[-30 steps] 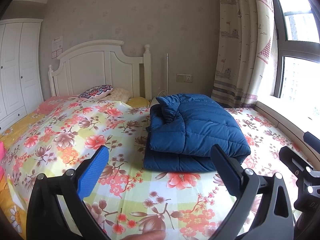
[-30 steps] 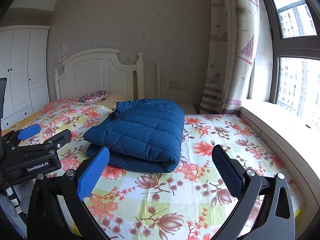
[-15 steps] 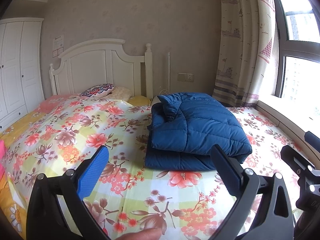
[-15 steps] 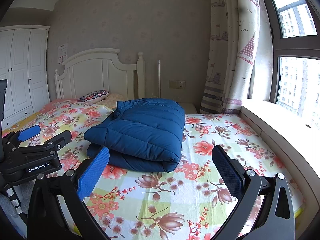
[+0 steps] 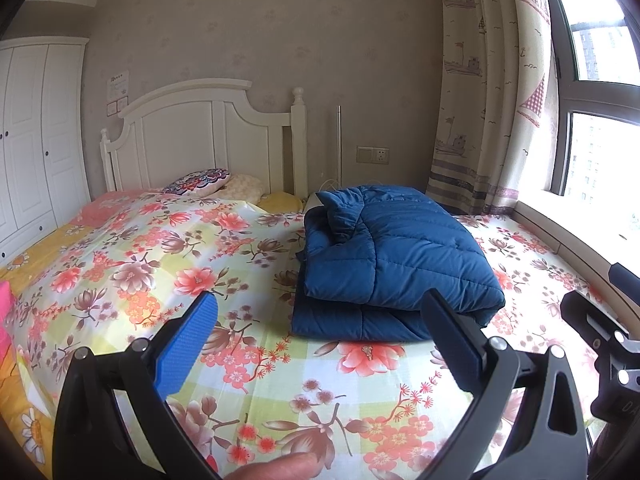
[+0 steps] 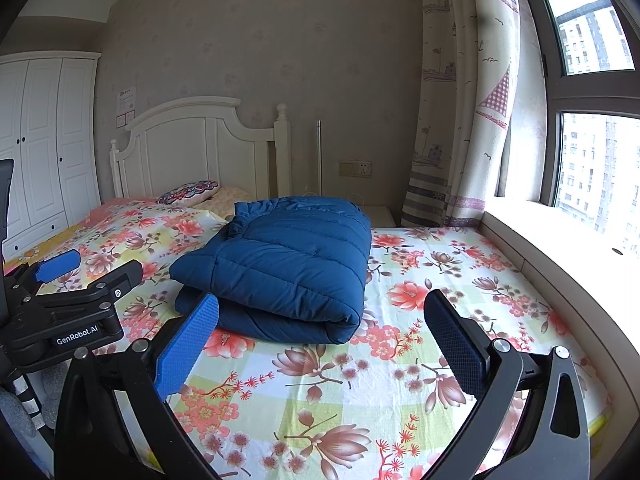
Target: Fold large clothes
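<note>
Two black grippers with blue finger pads hover over the near end of a bed under a floral sheet (image 5: 132, 264). Beyond them lies a dark blue quilted puffer jacket (image 5: 392, 264), folded into a thick bundle on the sheet, toward the window side. Left gripper (image 5: 320, 320): jaws spread wide, empty, short of the bundle's near edge. Right gripper (image 6: 322, 322) likewise gapes, clasping nothing (a fingertip (image 5: 280, 466) shows at the left view's bottom).

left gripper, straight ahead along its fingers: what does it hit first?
Probably the folded blue jacket, near its front left corner. The left gripper is open, hovering over the floral bedsheet; if it points lower than it seems, it meets the sheet first.
</note>
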